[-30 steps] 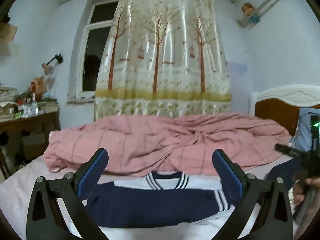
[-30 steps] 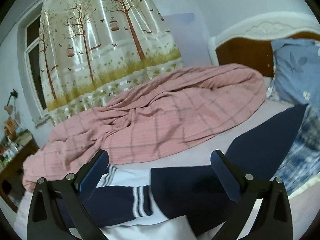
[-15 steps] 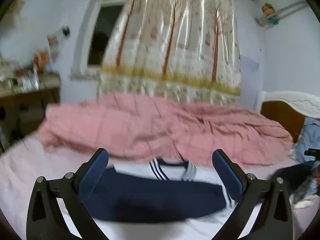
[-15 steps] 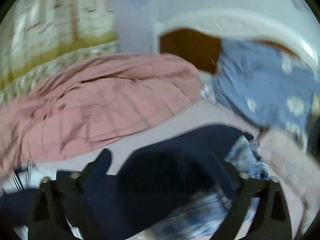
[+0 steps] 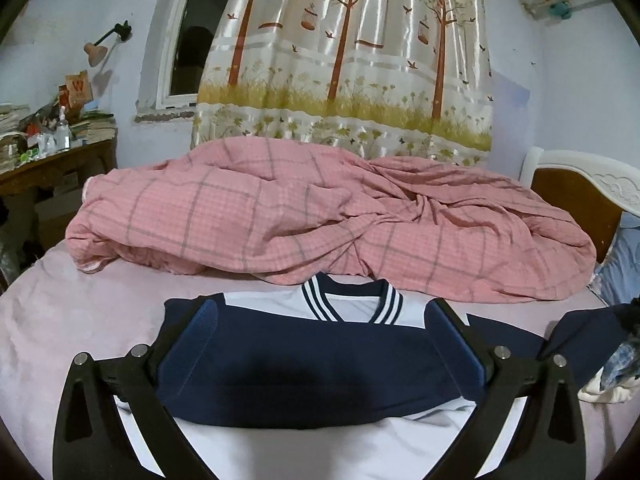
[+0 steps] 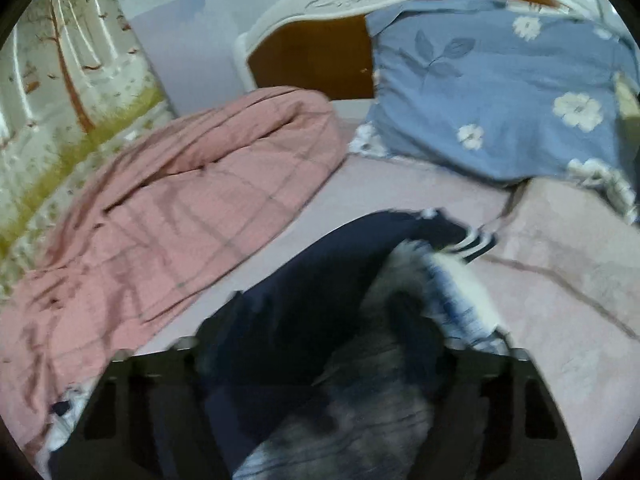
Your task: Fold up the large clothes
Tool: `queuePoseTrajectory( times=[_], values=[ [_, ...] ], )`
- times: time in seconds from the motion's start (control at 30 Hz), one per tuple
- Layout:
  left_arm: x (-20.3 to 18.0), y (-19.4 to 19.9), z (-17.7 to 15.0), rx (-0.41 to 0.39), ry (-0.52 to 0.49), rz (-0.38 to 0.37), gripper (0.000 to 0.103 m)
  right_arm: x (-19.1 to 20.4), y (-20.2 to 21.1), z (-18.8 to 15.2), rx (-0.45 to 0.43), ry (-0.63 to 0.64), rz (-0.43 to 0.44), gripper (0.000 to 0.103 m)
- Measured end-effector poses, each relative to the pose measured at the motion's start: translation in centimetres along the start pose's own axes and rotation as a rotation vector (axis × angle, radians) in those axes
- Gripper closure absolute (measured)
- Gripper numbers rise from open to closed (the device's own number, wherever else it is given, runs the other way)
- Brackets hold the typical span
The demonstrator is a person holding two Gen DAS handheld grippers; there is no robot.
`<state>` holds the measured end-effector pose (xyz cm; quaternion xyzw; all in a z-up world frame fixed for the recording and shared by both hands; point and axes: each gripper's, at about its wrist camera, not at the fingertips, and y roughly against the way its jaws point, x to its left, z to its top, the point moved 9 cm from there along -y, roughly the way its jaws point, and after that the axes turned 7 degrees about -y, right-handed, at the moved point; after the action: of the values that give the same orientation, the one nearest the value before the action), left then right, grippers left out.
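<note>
The jersey [image 5: 320,360] lies flat on the bed [image 5: 80,320], one sleeve [image 6: 320,272] stretched right. The left tool [image 5: 320,344] gapes empty above it. The right tool [image 6: 344,340] is blurred; I cannot tell its state. Only its view shows the striped cuff [image 6: 476,244] near the pillow [image 6: 500,88]. A careless pull could ruck the body.

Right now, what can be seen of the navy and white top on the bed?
The navy and white top lies flat on the pink sheet, collar toward the pink checked quilt. It looks like soft knit: white shoulders and lower body, a navy chest band, and a striped V collar. One navy sleeve with a striped cuff stretches toward the blue floral pillow, over a blurred plaid cloth.
</note>
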<state>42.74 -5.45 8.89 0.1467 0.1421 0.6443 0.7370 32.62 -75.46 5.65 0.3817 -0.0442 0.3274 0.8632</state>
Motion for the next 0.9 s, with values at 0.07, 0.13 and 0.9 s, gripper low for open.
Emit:
queuePoseTrajectory(
  times=[0.07,0.13,0.9],
  values=[
    [0.0,-0.1,0.0,0.001,0.002,-0.003,0.0,-0.1,-0.4,0.6,-0.019,0.026,-0.042,0.059],
    [0.0,0.0,0.0,-0.001,0.0,0.002,0.0,-0.2,-0.5,1.2,-0.036,0.039,-0.087,0.086],
    [3.3,-0.4,0.3,-0.033,0.016,0.051,0.004,26.8,13.1,-7.9,-0.162,0.28,0.456,0.099]
  ],
)
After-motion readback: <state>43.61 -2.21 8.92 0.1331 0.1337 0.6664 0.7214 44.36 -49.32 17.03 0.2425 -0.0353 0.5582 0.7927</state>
